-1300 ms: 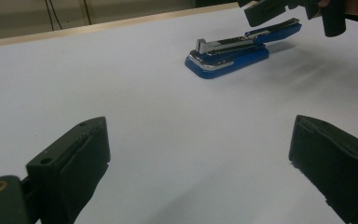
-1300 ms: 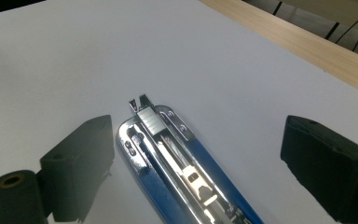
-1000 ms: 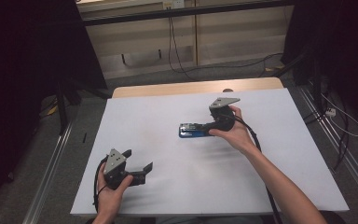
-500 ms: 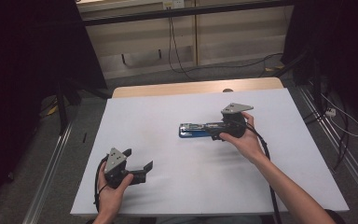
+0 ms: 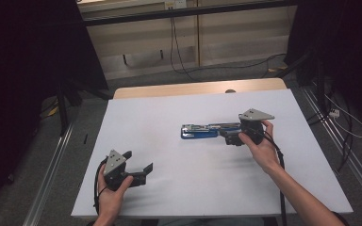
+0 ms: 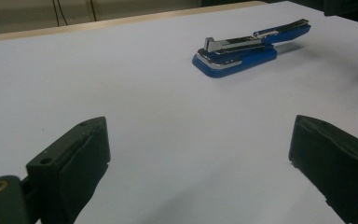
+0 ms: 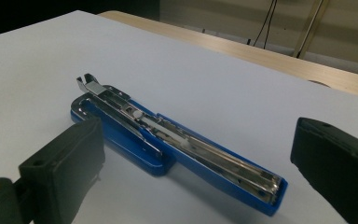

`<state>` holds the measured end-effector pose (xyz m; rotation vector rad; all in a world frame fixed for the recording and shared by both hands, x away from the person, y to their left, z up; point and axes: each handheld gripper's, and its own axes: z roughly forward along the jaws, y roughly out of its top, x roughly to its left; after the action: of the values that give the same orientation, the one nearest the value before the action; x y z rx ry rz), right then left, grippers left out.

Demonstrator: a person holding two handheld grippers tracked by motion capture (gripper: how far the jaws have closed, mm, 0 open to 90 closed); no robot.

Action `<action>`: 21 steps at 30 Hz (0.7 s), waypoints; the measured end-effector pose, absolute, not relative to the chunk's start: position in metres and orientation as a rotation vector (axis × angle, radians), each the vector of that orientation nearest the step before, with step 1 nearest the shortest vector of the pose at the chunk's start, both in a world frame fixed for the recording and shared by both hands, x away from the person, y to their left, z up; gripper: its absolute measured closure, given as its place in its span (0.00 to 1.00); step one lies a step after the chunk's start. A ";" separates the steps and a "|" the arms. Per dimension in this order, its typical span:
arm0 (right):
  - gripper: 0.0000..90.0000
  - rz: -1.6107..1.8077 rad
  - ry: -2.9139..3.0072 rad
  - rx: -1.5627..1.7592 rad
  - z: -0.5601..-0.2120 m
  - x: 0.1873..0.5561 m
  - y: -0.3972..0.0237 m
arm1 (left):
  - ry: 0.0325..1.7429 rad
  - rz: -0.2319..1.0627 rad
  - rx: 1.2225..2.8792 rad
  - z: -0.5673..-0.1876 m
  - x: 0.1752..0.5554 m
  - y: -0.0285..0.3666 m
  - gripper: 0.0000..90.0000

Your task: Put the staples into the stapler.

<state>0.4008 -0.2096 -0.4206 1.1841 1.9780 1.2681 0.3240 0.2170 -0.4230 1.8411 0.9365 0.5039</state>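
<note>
A blue stapler (image 5: 202,130) lies on the white table top (image 5: 169,117), folded out flat with its chrome staple channel facing up. Its base is at the left and its blue arm stretches to the right. In the right gripper view the stapler (image 7: 168,144) runs diagonally between the wide-apart jaws of my right gripper (image 7: 198,154), which is open. From above, the right gripper (image 5: 231,136) sits at the arm's right end. My left gripper (image 5: 139,161) rests open near the front left edge, far from the stapler (image 6: 242,49).
A bare wooden strip (image 5: 193,89) of the table shows at the back edge. Metal rails (image 5: 52,160) run along the floor on both sides, and cables (image 5: 184,56) lie on the floor behind the table. Dark curtains flank the space.
The stapler's upper arm has swung over to the right and now lies flat. My right gripper moved right along with it. The left gripper stayed put.
</note>
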 end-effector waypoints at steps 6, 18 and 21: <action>0.03 1.257 1.949 1.201 -0.426 0.389 -0.219 | 0.929 0.506 1.837 -0.422 0.323 0.214 0.06; 0.03 1.261 1.892 1.242 -0.428 0.367 -0.236 | 0.948 0.508 1.825 -0.422 0.322 0.216 0.06; 0.03 1.251 1.878 1.245 -0.429 0.363 -0.241 | 0.965 0.500 1.819 -0.422 0.323 0.218 0.06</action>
<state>0.3626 -0.2415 -0.4292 1.2447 1.8782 1.2511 0.3229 0.2185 -0.4218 1.8195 0.9651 0.5002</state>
